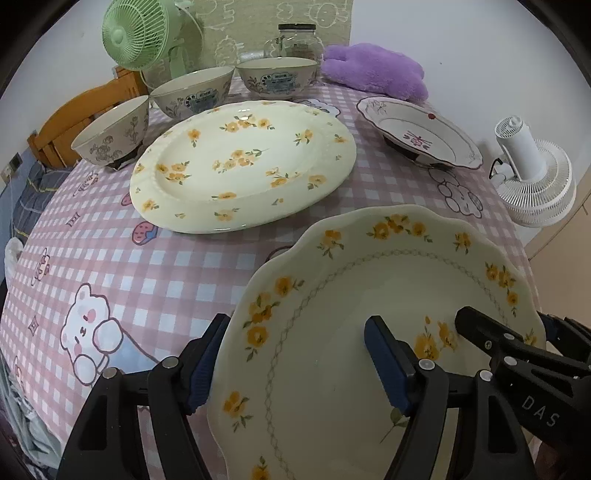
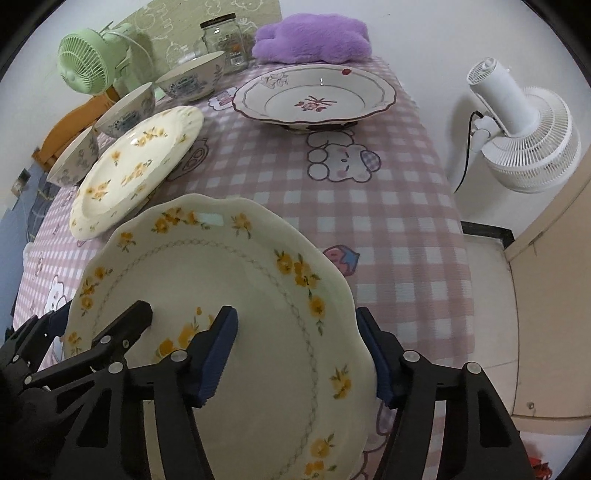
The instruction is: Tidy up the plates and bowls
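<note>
We see the table (image 1: 177,266), under a pink checked cloth with cartoon bears, carrying all the crockery. Largest on it is the oval plate (image 1: 243,166) with orange flowers, lying flat near the middle. Nearest to us is the scalloped plate (image 1: 351,295), cream with a yellow flower border, and both tools work on it.

The left gripper (image 1: 291,365) straddles that plate's left rim: one blue pad sits outside and below the edge, the other over the plate's inner face. The right gripper (image 2: 297,356) does the same on the opposite rim, one pad over the inside and the other outside the right edge. Both sets of jaws stand at a middling width with the rim between them; we cannot tell whether the pads actually press on the china, as gaps seem to show beside the inner pads.

Farther back to the right rests a white plate with a purple edge (image 1: 421,133), well apart from the scalloped one. Three bowls (image 1: 192,92) line the far left side beyond the oval plate. Behind them stand a green fan (image 1: 140,33), a glass jar (image 1: 297,40) and a purple plush (image 1: 376,70); a white fan (image 1: 535,173) stands off the table's right.
</note>
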Tool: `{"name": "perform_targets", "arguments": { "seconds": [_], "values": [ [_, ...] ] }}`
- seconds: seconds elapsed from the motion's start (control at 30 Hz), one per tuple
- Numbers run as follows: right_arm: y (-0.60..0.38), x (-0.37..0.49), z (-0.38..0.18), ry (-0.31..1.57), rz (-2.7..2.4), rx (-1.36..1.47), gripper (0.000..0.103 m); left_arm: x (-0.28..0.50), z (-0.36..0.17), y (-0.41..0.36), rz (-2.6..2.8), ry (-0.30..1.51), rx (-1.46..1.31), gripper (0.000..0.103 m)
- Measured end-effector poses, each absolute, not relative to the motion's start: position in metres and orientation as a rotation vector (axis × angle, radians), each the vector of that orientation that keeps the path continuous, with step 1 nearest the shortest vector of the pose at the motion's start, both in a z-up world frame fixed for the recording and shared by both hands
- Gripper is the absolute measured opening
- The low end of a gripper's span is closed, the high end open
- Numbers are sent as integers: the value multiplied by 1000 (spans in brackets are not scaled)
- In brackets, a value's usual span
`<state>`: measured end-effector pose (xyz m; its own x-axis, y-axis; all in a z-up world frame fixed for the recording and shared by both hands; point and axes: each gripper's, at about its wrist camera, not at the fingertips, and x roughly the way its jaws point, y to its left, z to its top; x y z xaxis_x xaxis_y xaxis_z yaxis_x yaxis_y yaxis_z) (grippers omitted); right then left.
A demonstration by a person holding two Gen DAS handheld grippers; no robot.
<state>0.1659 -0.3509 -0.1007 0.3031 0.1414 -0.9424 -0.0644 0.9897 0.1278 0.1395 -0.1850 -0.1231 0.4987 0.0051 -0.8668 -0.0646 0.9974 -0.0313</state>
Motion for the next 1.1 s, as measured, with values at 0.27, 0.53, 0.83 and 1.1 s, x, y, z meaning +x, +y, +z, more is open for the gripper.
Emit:
{"name": "perform_targets", "arguments": {
  "seconds": [0.27, 0.53, 0.83, 1.1],
  "values": [
    [-351, 164, -99, 1262, 124, 87, 68, 139, -122, -183, 38, 1081, -77, 74],
    [-346, 154, -81, 1224, 85, 99, 68, 129, -104, -173, 9, 1051, -72, 73],
    [-303, 150, -60, 1175, 68, 76, 68, 121, -89, -128, -12, 994, -62, 73],
    [-236, 148, -53, 1178, 41, 75, 68, 124, -82, -59, -37, 976, -60, 73]
  ]
}}
